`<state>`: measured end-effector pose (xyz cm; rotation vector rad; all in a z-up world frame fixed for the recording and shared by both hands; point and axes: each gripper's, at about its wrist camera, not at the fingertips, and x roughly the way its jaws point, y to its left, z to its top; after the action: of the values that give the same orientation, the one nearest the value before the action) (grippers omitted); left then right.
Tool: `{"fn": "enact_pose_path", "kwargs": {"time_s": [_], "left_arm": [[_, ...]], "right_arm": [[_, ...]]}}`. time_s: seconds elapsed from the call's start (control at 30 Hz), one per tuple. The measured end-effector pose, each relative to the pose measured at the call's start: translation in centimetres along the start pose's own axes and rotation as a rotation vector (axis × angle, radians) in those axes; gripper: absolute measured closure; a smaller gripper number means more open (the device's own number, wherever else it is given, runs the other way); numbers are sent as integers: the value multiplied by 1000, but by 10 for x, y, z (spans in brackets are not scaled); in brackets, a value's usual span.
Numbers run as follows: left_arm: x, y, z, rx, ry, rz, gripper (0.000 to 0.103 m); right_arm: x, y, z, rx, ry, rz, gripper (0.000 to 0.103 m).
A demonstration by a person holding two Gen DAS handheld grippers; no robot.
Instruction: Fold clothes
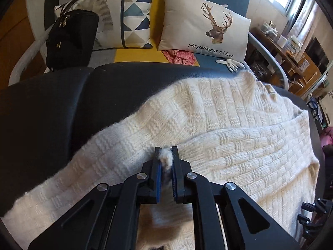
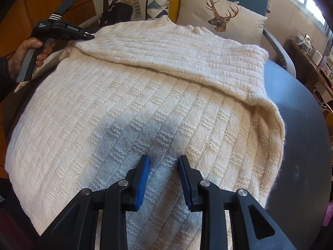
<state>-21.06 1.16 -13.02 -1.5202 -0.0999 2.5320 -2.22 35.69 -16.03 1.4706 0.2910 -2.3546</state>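
Observation:
A cream knitted sweater (image 2: 145,95) lies spread on a dark round table (image 2: 301,145). One sleeve (image 2: 187,58) is folded across its upper part. My left gripper (image 1: 166,156) is shut on a pinch of the sweater's (image 1: 229,125) edge, with wool bunched between the blue pads. It also shows in the right wrist view (image 2: 89,36), held by a hand at the sweater's far left corner. My right gripper (image 2: 164,160) is open and empty, hovering just over the sweater's near middle.
A sofa behind the table holds a deer cushion (image 1: 206,25), a triangle-pattern cushion (image 1: 129,16), a black bag (image 1: 70,37), a pink cloth (image 1: 180,56) and a white glove (image 1: 230,63). Shelves (image 1: 291,48) stand at the right. Bare table (image 1: 62,104) lies left of the sweater.

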Motion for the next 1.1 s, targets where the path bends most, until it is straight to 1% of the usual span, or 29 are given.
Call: {"fn": "enact_pose_path", "kwargs": {"time_s": [0.07,0.1,0.13,0.17,0.23,0.27,0.3,0.4,0.47,0.57,0.67,0.73,0.77,0.8,0.87,0.97,1.07,1.1], "left_arm": [[-14,-6,3,4,-31,-21,95],[-19,-10,5,7,-32,-25,94],[-18,-12,5,14,-14,-38,90],[-15,-14,5,25,10,-55,88],[3,-14,0,53,60,12,87],[12,-11,-2,52,79,33,86],[14,-8,-1,42,86,33,85],[2,-2,6,-11,76,-10,87],[-17,-1,8,-24,39,-53,87],[-40,14,8,-78,-6,-82,86],[-50,26,-3,-107,-8,-108,86],[-53,23,-17,-108,10,-151,85],[-49,22,-22,-107,24,-149,85],[-47,21,-27,-105,25,-137,85],[-47,17,-37,-99,15,-110,85],[-56,10,-54,-124,-17,-157,85],[-65,-3,-75,-107,-49,-172,84],[-67,-8,-84,-102,-53,-184,83]], "right_arm": [[1,-2,1,-3,5,1,74],[1,-1,2,-7,6,-1,74],[1,-1,2,-4,6,-1,74],[2,-1,3,1,5,-1,74],[2,-1,3,6,1,-1,74],[3,-1,3,6,0,-2,74],[3,0,3,4,0,-5,74],[3,3,3,-4,5,-12,74],[3,5,4,-5,9,-13,74],[2,4,4,11,4,-7,74],[1,1,5,32,11,0,74],[-1,-4,8,55,28,17,75],[-5,-10,13,84,32,36,77],[-15,-16,22,104,-3,47,78],[-34,-28,42,140,-72,60,78],[-53,-39,93,131,-159,-2,78],[-25,-41,142,97,-110,-98,78],[-10,-46,152,102,-77,-104,78]]}}
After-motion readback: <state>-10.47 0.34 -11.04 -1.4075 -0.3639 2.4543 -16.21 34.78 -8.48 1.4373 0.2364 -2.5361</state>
